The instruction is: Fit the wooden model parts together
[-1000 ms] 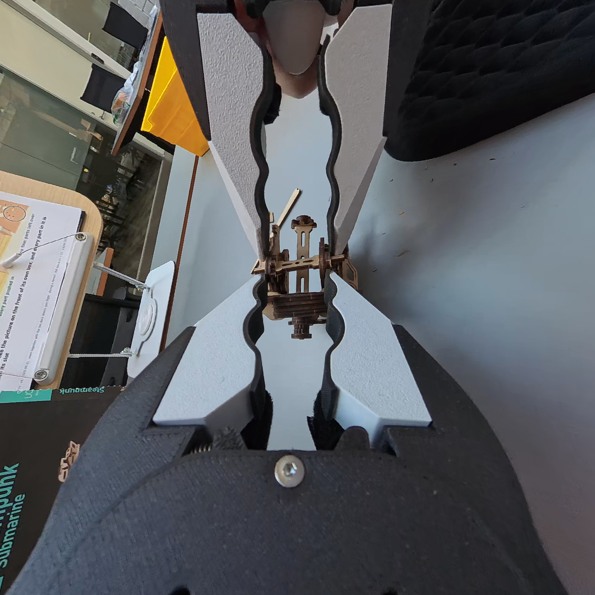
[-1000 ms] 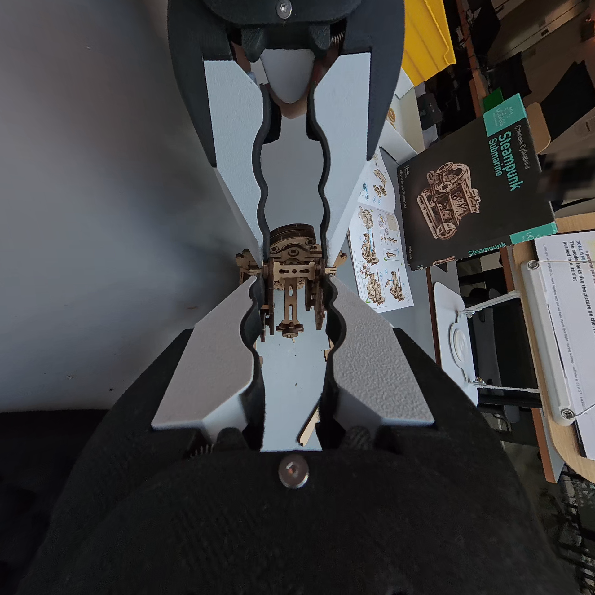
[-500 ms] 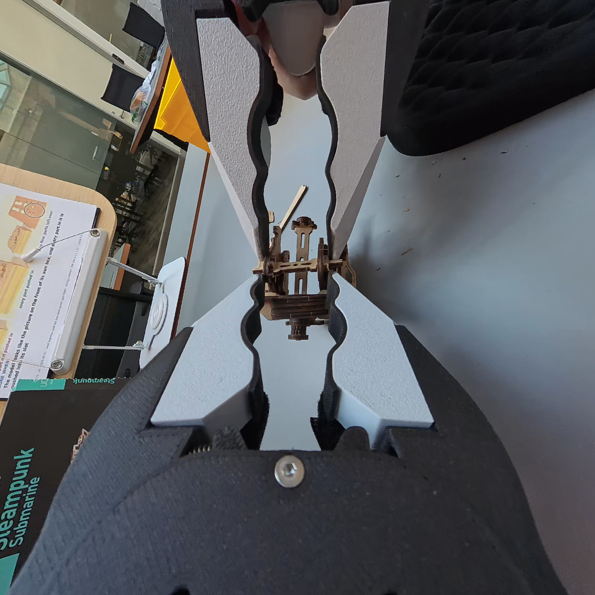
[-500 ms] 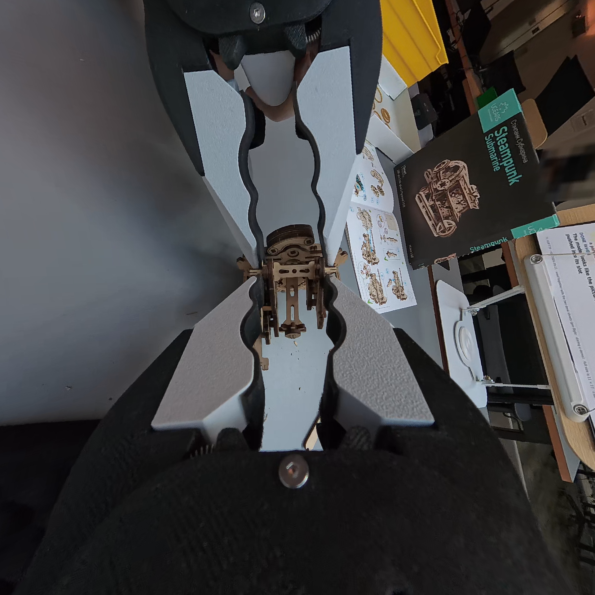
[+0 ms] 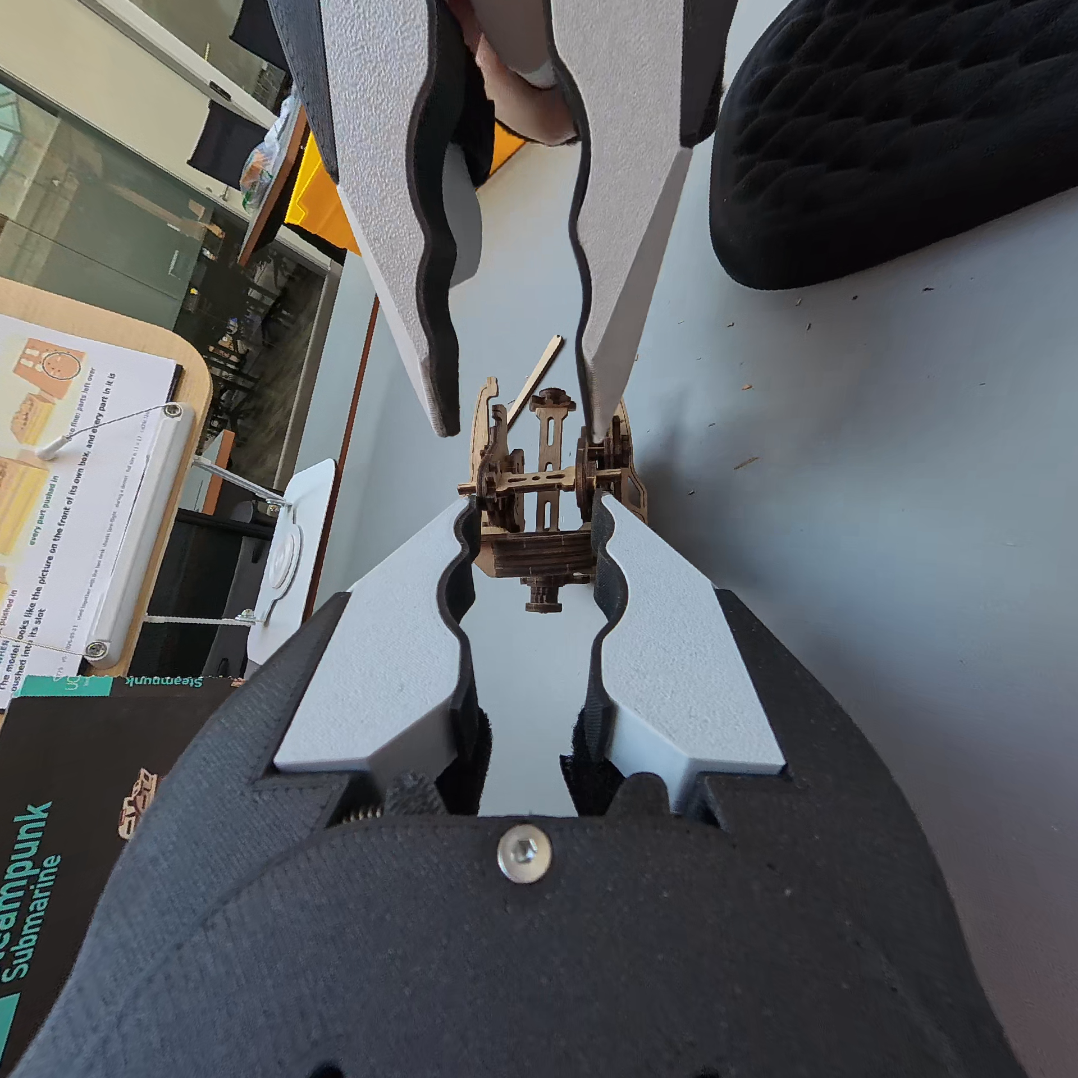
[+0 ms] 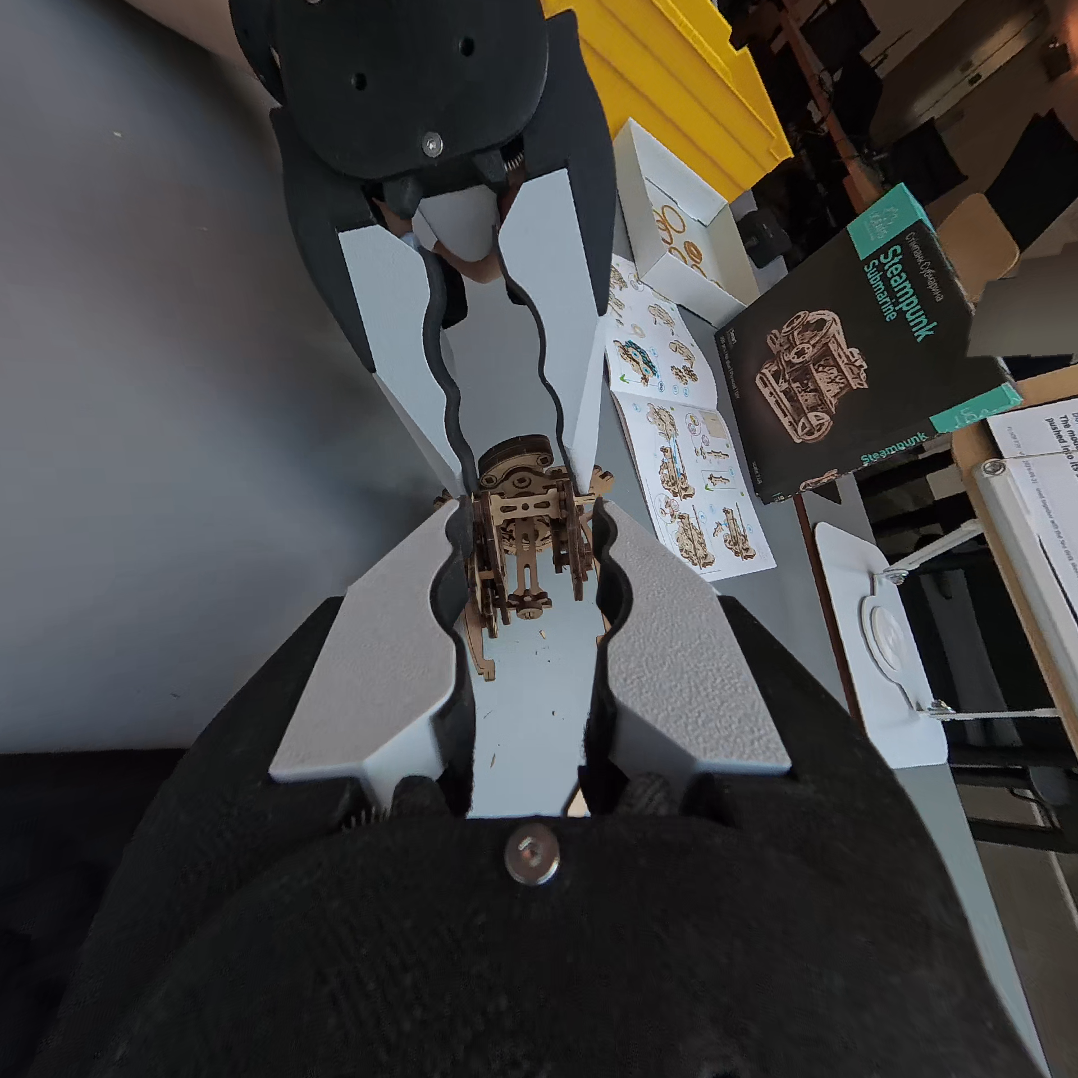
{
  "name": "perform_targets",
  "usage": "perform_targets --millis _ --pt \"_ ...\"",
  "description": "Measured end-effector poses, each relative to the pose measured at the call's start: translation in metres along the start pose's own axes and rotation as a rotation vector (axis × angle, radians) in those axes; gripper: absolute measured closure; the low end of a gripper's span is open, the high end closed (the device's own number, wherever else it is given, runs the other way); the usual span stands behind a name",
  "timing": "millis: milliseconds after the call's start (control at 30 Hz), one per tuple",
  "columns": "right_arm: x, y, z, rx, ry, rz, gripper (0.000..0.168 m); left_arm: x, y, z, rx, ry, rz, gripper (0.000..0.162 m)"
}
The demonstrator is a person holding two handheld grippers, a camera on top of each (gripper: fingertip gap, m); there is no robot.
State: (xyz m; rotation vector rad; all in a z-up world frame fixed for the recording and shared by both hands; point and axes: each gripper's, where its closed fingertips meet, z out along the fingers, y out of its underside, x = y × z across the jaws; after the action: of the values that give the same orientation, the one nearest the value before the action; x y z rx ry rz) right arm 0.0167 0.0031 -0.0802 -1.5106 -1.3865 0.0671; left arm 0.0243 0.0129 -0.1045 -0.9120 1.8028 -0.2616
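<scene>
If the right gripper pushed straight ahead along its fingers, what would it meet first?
The small brown wooden model assembly already sits between the right gripper tips, so it would press into that; just beyond are the left gripper tips, facing it.

The flat pale grey table (image 6: 146, 408) carries a small brown laser-cut wooden model (image 5: 545, 507), which stands on it near the middle. A thin light wooden strip (image 5: 534, 376) lies on the surface just behind the model, and fine wood crumbs (image 5: 746, 464) are scattered nearby. A black quilted fabric mass (image 5: 910, 146) rests on one side. Toward the far edge lie an open white instruction leaflet (image 6: 682, 443), a white open cardboard tray (image 6: 676, 227) and, possibly propped rather than flat, a black printed model box (image 6: 863, 350).
</scene>
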Motion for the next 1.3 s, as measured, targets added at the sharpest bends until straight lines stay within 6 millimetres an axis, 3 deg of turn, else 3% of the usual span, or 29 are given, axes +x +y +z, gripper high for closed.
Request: perform_targets --millis 333,700,733,1033,1300 --pt "0.002 0.011 0.004 -0.011 -0.023 0.090 0.136 -0.006 0.001 -0.002 0.006 0.029 -0.142 0.126" --pt "-0.018 0.002 0.003 0.063 -0.222 0.258 0.160 0.006 -0.010 -0.014 0.092 0.320 -0.551 0.127" --pt "-0.020 0.001 0.004 0.071 -0.250 0.297 0.167 0.005 -0.009 -0.014 0.096 0.324 -0.560 0.127" --pt "-0.020 -0.001 0.001 0.165 -0.402 0.567 0.168 0.006 -0.009 -0.016 0.109 0.360 -0.582 0.126" --pt "-0.016 -0.003 0.003 0.185 -0.405 0.635 0.168 0.000 -0.004 -0.021 0.114 0.398 -0.710 0.119"
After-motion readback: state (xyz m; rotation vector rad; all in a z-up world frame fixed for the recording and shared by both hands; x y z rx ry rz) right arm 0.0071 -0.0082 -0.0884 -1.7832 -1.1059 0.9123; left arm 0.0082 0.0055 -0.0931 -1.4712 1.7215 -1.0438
